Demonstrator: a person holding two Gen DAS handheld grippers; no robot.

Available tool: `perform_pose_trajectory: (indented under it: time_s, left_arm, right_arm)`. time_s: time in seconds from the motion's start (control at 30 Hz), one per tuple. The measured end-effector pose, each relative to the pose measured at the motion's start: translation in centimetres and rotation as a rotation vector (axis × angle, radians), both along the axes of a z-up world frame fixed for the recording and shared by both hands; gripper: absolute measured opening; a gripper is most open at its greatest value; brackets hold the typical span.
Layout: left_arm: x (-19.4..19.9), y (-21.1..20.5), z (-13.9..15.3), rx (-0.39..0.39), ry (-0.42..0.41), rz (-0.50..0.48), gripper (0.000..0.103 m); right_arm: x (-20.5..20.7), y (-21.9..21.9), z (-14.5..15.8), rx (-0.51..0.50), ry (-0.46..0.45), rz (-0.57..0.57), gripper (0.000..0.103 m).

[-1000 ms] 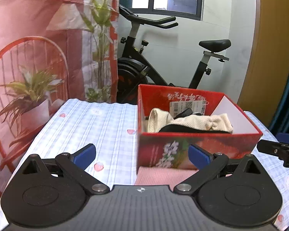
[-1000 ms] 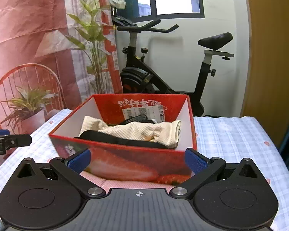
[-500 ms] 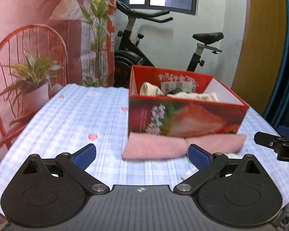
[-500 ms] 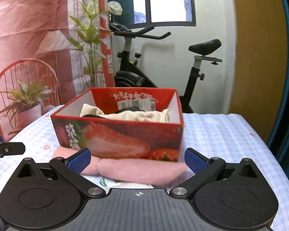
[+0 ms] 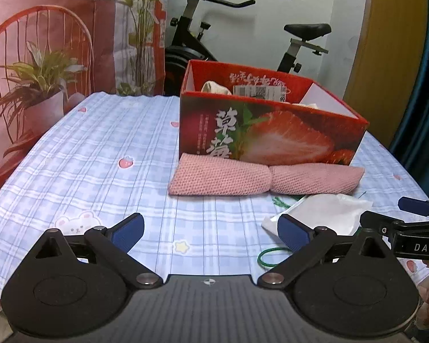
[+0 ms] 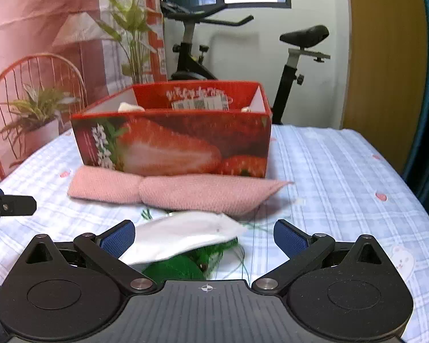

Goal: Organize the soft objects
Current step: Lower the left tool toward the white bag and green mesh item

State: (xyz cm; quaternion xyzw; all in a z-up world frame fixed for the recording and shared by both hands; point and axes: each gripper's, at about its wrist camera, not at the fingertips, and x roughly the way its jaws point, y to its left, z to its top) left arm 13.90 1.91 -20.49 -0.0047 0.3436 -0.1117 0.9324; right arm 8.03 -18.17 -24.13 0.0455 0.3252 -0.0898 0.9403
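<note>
The tablecloth (image 5: 100, 154) is pale blue and white check, dotted with small pink strawberries, a yellow star and a white bunny. The box (image 5: 268, 134) is red outside, printed with a big cut strawberry, green leaves and white characters; its inside walls are white. A knitted cloth (image 5: 260, 178) in dusty pink lies before it. The cloth (image 6: 180, 235) nearest the right gripper is white, over a bright green piece (image 6: 183, 265) with green thread. Both grippers have black arms and blue pads (image 6: 118, 237).
</note>
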Motion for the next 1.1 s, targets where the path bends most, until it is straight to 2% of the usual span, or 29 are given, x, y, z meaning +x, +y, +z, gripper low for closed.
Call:
perform_pose_trajectory:
  time_s: [0.6,1.1]
  left_arm:
    - [0.6,0.1,-1.1,0.004,0.046,0.039,0.098]
    - [0.3,0.4,-0.9,-0.032,0.054,0.085,0.096]
  right_arm:
    - [1.0,0.4,-2.7,-0.034,0.118,0.029,0.103]
    - [0.9,1.1,-2.2,-0.063,0.135,0.072,0.102]
